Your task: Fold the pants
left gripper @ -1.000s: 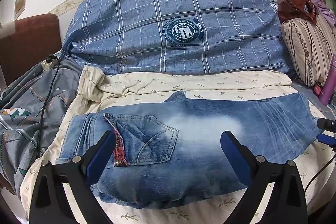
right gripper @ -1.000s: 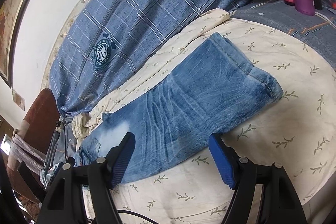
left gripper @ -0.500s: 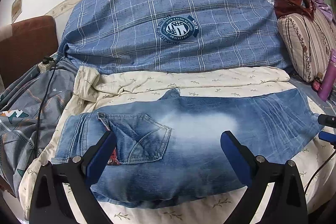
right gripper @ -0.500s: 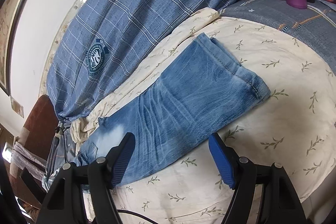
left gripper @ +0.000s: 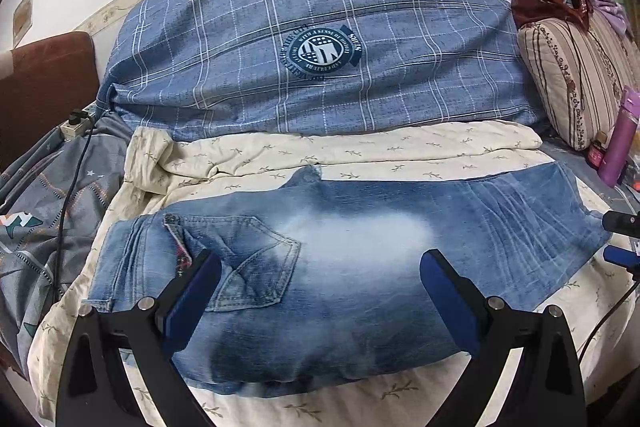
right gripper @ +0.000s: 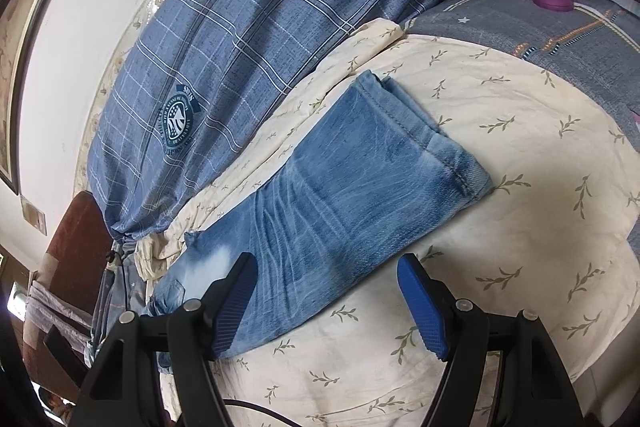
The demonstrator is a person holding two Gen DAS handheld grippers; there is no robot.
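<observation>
Faded blue jeans [left gripper: 352, 267] lie flat across a cream leaf-print sheet [left gripper: 360, 155], folded lengthwise with one leg on the other. The waist and back pocket [left gripper: 256, 259] are at the left, the leg hems [right gripper: 432, 139] at the right. My left gripper [left gripper: 320, 303] hovers open above the seat area with nothing between its blue pads. My right gripper [right gripper: 326, 301] is open over the near edge of the legs around the knee, holding nothing. Its fingers [left gripper: 620, 239] show at the right edge of the left wrist view.
A blue plaid quilt [left gripper: 320, 47] is piled along the wall behind the jeans. A striped pillow [left gripper: 576, 75], a purple bottle [left gripper: 618, 143] and a small jar stand at the right. A grey blanket [left gripper: 36, 211], a power strip and black cable lie at the left.
Both views shifted slightly: the jeans sit a little lower and leftward in each frame. The jeans have not moved on the sheet and both grippers' jaws stayed equally wide.
</observation>
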